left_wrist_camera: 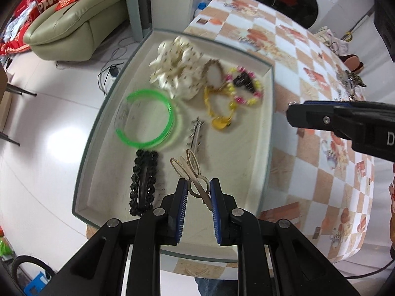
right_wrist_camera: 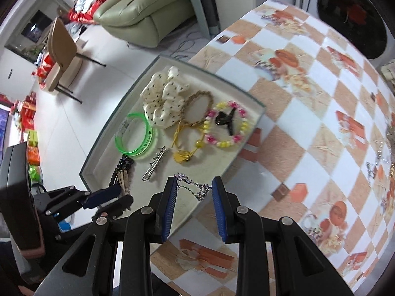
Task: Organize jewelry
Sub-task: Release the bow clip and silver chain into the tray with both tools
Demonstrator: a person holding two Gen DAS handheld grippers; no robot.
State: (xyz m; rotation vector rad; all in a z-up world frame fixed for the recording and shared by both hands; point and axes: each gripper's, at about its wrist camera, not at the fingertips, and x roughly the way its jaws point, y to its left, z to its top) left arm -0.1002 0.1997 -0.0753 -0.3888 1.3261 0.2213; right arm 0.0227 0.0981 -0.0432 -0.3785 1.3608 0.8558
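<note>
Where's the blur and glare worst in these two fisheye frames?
Left wrist view: motion smear across the tray contents, the green bangle and the scissors ghosted; a bright glare patch on the white floor; the table edge bowed by the lens.
Right wrist view: sharper in the tray, the tablecloth pattern smeared toward the right rim; dark corners in both.

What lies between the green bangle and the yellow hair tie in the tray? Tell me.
A silver spiked hair clip lies between the green bangle and the yellow hair tie, seen in the right wrist view.
</note>
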